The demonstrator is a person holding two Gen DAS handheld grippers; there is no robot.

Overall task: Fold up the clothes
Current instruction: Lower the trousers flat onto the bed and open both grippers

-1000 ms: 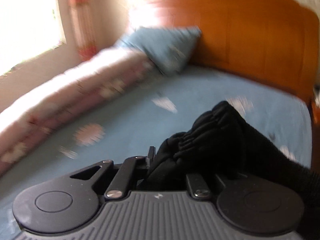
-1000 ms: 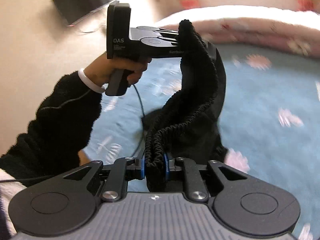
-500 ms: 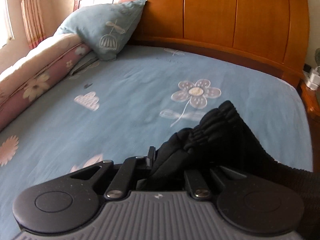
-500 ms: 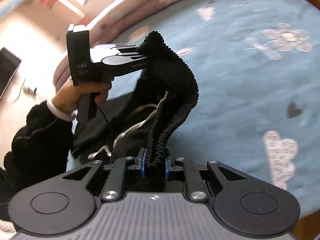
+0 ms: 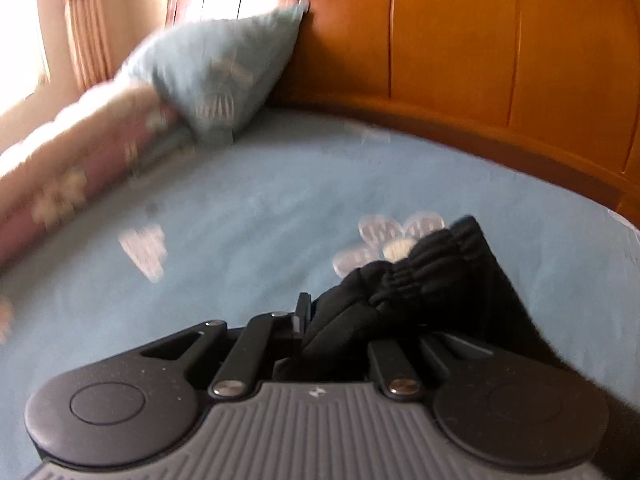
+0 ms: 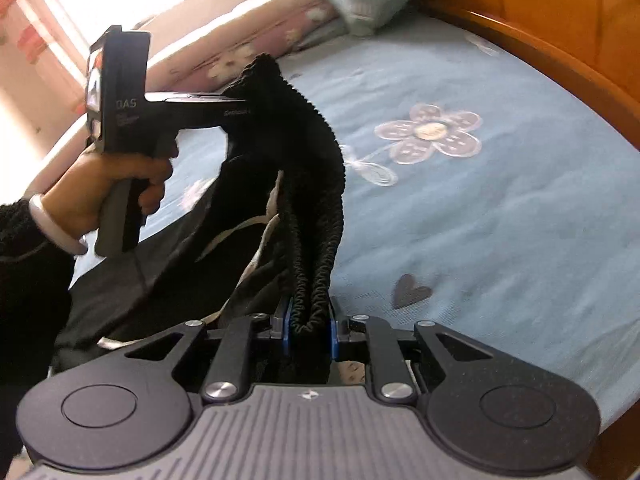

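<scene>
A black garment with an elastic waistband (image 6: 316,184) and white drawstrings hangs in the air between both grippers over the bed. My right gripper (image 6: 310,322) is shut on the ribbed waistband at one end. My left gripper (image 6: 248,110), seen from the side in the right wrist view, is shut on the other end of the waistband. In the left wrist view the black garment (image 5: 416,284) bunches over my left gripper (image 5: 340,328) and hides its right finger. The rest of the garment trails down to the bed at lower left.
The bed has a light blue sheet with flower prints (image 6: 460,200). A wooden headboard (image 5: 460,48) stands behind, with a blue pillow (image 5: 216,68) against it. A rolled pink floral quilt (image 5: 68,168) lies along the window side. The bed's edge is at the right (image 6: 616,412).
Both grippers have swung with the garment held between them; the views now face more toward the headboard and pillow. The grip on the waistband is unchanged.
</scene>
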